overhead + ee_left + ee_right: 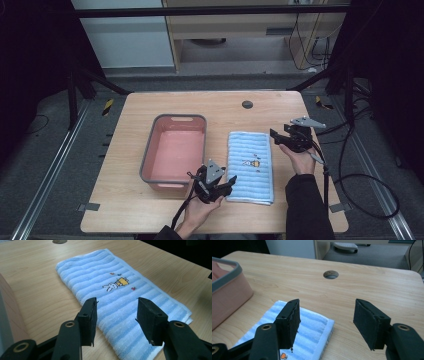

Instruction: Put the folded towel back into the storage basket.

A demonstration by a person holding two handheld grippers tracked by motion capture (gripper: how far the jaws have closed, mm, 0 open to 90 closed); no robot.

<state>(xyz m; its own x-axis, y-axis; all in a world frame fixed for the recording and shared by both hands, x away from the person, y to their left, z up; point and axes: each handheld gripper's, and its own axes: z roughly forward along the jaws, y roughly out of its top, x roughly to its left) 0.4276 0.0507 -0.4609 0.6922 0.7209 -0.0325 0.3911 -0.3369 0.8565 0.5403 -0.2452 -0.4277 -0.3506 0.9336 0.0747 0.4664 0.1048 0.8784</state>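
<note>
Two hand-held black tongs hover over a pale wood-grain worktop (150,102), both with jaws spread and nothing between them. The left tongs (226,184), topped by a grey three-cornered plate, sit at the near corner of a folded blue towel (250,166); in the left gripper view its flat, matte jaws frame the towel's ribbed terry pile, striped light and darker blue with a white edge, and a small embroidered rabbit motif (115,284) lies just beyond the tips. The right tongs (276,137) hang just off the towel's far right corner; in the right gripper view the left jaw overlaps that thick, rounded fold while the other jaw stands over bare wood. To the left of the left tongs, a rectangular pink plastic basin (172,152) with a grey rim and rounded corners stands beside the towel, apart from it. Past the right tongs a round dark grommet hole (331,274) is set in the worktop near its far edge. Black cables (357,170) trail off the right side onto grey carpeted floor (45,165); beyond stand dark frame bars and light wooden furniture.
</note>
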